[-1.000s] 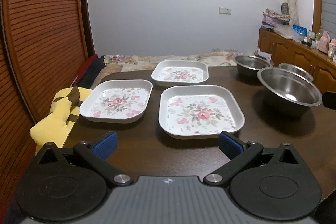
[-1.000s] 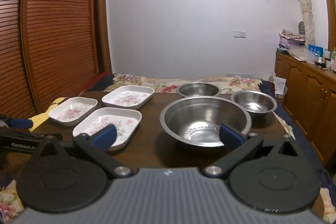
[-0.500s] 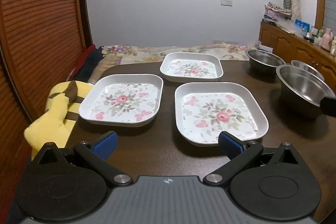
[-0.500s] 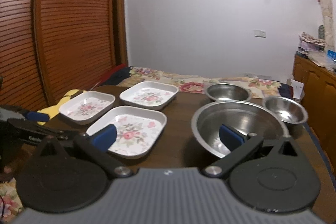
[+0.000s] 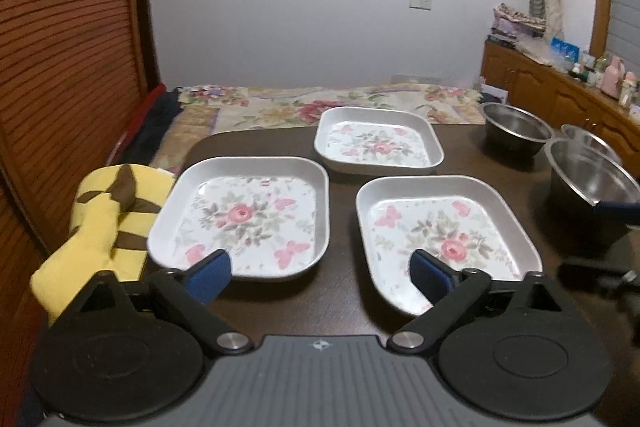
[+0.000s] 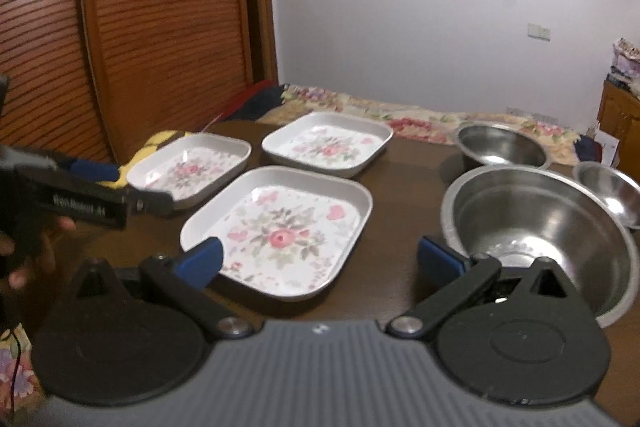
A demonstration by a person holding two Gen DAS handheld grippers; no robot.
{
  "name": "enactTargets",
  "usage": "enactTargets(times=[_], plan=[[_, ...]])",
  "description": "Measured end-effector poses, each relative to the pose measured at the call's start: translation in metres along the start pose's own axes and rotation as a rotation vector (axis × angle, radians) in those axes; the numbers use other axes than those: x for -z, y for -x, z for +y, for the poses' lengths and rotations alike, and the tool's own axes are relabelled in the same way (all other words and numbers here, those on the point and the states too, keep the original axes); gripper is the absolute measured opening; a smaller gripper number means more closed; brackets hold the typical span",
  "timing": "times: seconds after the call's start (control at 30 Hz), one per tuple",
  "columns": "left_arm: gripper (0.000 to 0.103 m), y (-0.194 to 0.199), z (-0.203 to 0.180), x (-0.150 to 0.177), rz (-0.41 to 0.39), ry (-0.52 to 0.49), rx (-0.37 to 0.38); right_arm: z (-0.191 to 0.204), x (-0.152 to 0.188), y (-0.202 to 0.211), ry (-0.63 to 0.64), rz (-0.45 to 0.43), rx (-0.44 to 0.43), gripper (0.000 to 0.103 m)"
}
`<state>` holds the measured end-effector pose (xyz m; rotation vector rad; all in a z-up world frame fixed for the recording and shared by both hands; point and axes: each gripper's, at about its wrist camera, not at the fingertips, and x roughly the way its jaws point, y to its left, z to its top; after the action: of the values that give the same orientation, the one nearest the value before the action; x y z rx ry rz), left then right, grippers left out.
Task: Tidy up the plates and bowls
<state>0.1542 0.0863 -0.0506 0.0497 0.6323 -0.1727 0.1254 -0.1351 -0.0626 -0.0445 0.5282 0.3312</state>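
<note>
Three white square floral plates lie on the dark table: a left plate [image 5: 248,215] [image 6: 192,167], a near plate [image 5: 444,235] [image 6: 284,227] and a far plate [image 5: 378,145] [image 6: 328,143]. Three steel bowls stand to the right: a large bowl [image 6: 536,223] [image 5: 592,179], a medium bowl [image 6: 500,147] [image 5: 514,127] and a small bowl [image 6: 608,187]. My left gripper [image 5: 320,273] is open and empty, just short of the left and near plates. My right gripper [image 6: 318,259] is open and empty over the near plate's front edge, beside the large bowl.
A yellow and brown cloth [image 5: 104,219] hangs at the table's left edge. Slatted wooden doors [image 6: 160,27] stand to the left. A floral bedspread [image 5: 328,103] lies behind the table. A wooden cabinet [image 5: 560,95] with small items runs along the right wall.
Both grippers moved left and forward toward the plates. The plates now loom larger in both views and the bowls have shifted right. Both stayed open.
</note>
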Motion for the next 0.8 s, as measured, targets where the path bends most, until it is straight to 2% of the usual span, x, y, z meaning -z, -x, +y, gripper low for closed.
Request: enactTargets(times=[0.07, 0.13, 0.17, 0.23, 0.33, 0.47, 0.53, 0.63, 0.8], plan=[[0.088, -0.004, 0.0, -0.003, 0.001, -0.006, 0.017, 0.003, 0.0, -0.005, 0.007, 0.009, -0.004, 0.098], [0.082, -0.007, -0.001, -0.006, -0.001, -0.014, 0.035, 0.004, -0.002, -0.01, 0.007, 0.022, -0.004, 0.085], [0.08, -0.009, -0.002, -0.007, -0.002, -0.017, 0.042, 0.004, -0.003, -0.013, 0.005, 0.03, -0.002, 0.084], [0.069, -0.012, -0.002, -0.009, -0.004, -0.016, 0.058, 0.004, -0.004, -0.02, 0.005, 0.043, 0.001, 0.082], [0.059, -0.019, -0.005, -0.011, 0.005, -0.025, 0.073, 0.005, -0.003, -0.025, 0.004, 0.05, 0.014, 0.073], [0.055, -0.03, -0.008, -0.013, 0.02, -0.035, 0.091, 0.003, -0.003, -0.032, -0.003, 0.06, 0.036, 0.065], [0.049, -0.033, -0.009, -0.013, 0.027, -0.032, 0.101, 0.001, -0.003, -0.035, -0.009, 0.064, 0.044, 0.063], [0.046, -0.037, -0.011, -0.012, 0.036, -0.034, 0.109, -0.001, -0.003, -0.04, -0.016, 0.071, 0.043, 0.059], [0.041, -0.042, -0.013, -0.009, 0.051, -0.038, 0.113, -0.003, -0.001, -0.047, -0.025, 0.078, 0.045, 0.058]])
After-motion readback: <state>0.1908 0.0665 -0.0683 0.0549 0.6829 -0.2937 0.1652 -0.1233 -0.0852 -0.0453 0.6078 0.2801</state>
